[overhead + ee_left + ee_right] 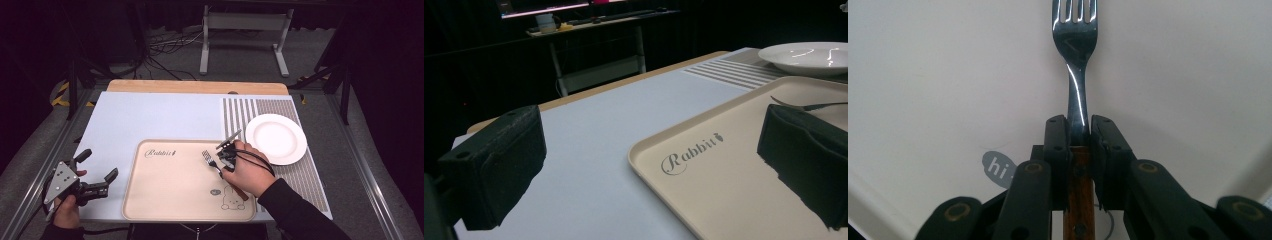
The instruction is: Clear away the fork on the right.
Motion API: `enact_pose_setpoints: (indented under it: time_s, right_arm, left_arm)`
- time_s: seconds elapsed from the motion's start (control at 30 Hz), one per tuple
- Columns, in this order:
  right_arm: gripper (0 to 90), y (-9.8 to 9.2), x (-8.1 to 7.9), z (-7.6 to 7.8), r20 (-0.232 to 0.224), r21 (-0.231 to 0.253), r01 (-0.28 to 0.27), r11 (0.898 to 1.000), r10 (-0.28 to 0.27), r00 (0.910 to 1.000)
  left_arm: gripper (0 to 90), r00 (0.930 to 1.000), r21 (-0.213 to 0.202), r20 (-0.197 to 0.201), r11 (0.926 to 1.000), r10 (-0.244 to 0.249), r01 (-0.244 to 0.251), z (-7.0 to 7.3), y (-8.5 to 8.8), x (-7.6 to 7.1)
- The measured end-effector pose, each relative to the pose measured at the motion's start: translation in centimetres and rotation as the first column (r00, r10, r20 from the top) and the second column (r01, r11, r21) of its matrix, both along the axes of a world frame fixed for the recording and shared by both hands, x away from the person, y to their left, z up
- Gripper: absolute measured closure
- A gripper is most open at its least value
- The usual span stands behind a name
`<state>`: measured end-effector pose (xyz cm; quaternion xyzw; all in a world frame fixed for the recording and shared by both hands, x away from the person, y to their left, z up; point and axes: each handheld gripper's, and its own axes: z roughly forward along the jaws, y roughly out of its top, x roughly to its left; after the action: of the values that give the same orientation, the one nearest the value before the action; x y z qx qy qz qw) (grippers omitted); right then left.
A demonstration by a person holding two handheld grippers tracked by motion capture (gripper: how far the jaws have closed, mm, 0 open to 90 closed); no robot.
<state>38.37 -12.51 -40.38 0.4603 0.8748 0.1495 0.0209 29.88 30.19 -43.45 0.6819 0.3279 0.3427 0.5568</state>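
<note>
A fork [212,161] with a wooden handle hangs low over the beige rabbit tray [165,195], tines toward the far left. My right gripper [226,159] is shut on it: in the right gripper view the fork [1077,75] runs up between the two jaws, which press its neck just above the brown handle. The right gripper [1078,131] looks down on the tray [938,90]. My left gripper [96,166] rests open and empty by the table's near left corner, left of the tray. In the left gripper view its fingers [499,160] stand wide apart over the mat.
A white plate [275,138] sits on the striped placemat [300,175] right of the tray, also seen as the plate [809,56] in the left gripper view. A pale blue mat [150,117] covers the table. A metal stand [245,30] is on the floor beyond.
</note>
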Motion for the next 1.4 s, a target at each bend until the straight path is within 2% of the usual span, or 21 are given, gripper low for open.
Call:
enact_pose_setpoints:
  time_s: [0.5,0.93,1.07,1.23,1.33,1.37,1.4]
  right_arm:
    - [78.5,0.1,-0.1,-0.7,-0.046,-0.016,0.011,1.000,-0.012,0.9989]
    - [77.1,0.0,0.0,-1.2,-0.059,-0.025,-0.006,1.000,0.004,0.9982]
    - [68.2,-0.1,0.0,-1.1,-0.051,-0.011,-0.022,1.000,0.022,0.9985]
    - [61.5,-0.1,0.0,-0.9,-0.034,0.004,-0.029,1.000,0.029,0.9990]
    - [52.2,-0.1,0.0,-0.7,0.003,0.031,-0.052,0.998,0.052,0.9987]
    - [47.2,-0.1,0.0,-0.7,0.027,0.044,-0.074,0.996,0.073,0.9970]
    - [38.4,0.0,0.2,-0.7,0.079,0.061,-0.117,0.991,0.112,0.9905]
  left_arm:
    - [0.0,1.0000,0.000,-0.008,1.0000,0.000,0.000,0.0,0.0,0.0]
    - [0.0,1.0000,-0.001,-0.006,1.0000,0.002,-0.002,0.0,-0.1,0.0]
    - [0.0,1.0000,0.000,-0.007,1.0000,0.002,-0.002,0.0,0.0,0.0]
    - [0.0,1.0000,0.003,-0.006,1.0000,0.002,-0.002,0.0,0.0,0.0]
    - [0.0,1.0000,0.001,-0.006,1.0000,0.002,-0.002,0.0,0.0,0.0]
    - [0.0,1.0000,0.002,-0.006,1.0000,0.002,-0.002,0.0,0.0,0.0]
    - [0.0,1.0000,0.003,-0.006,1.0000,0.002,-0.002,0.0,0.0,0.0]
